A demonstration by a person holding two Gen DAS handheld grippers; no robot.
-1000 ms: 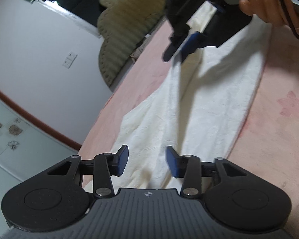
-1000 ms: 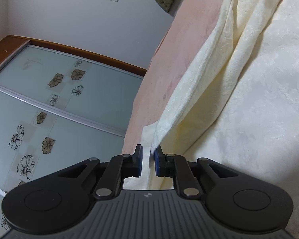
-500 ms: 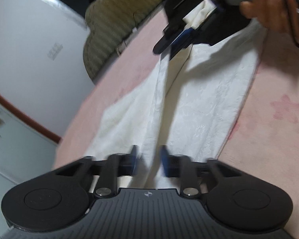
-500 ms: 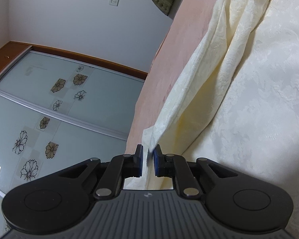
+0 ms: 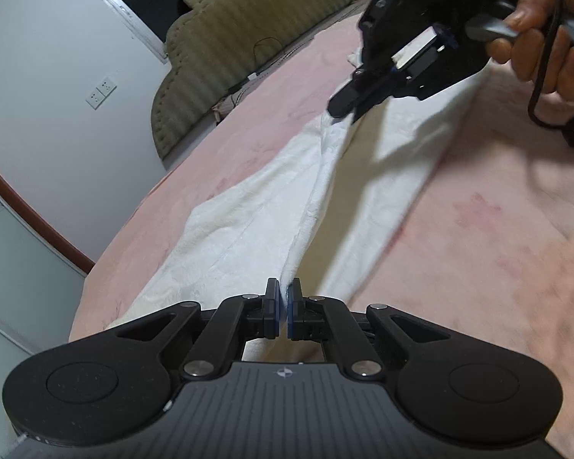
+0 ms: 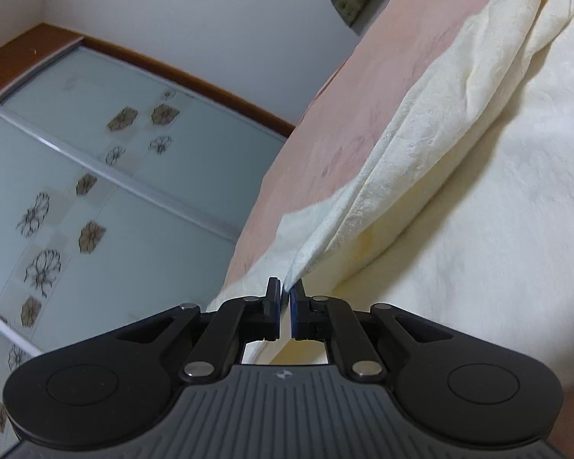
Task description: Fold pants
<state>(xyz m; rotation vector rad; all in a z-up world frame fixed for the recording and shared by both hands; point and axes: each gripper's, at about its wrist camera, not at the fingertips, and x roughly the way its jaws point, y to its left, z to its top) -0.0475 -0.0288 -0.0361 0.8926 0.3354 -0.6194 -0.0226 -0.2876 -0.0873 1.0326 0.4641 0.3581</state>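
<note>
Lying lengthwise on the pink bedspread (image 5: pixel 478 252), the cream pants (image 5: pixel 248 229) run from 6 o'clock up toward 1 o'clock in my left wrist view. One long edge is raised off the bed into a taut ridge between my two grippers; the rest of the cloth lies flat to either side of it.

Left gripper (image 5: pixel 285 304): fingers closed to a slit, pinching the near end of that ridge at 6 o'clock. Right gripper (image 5: pixel 342 113): at 1 o'clock in the same view, held by a hand (image 5: pixel 547 49), its tips nipping the far end of the raised edge. From the right wrist camera the right gripper's fingers are likewise closed on a fold of the cloth, with the lifted edge running away toward 1 o'clock.

Edges: bed's side edge runs along 9 to 11 o'clock of the pants, with a strip of bare pink between. Open bedspread lies wide at 3 o'clock. Olive headboard (image 5: pixel 248 38) stands at 12 o'clock, well apart. Sliding doors (image 6: pixel 95 176) with flower prints beyond the bed edge at 9 o'clock.
</note>
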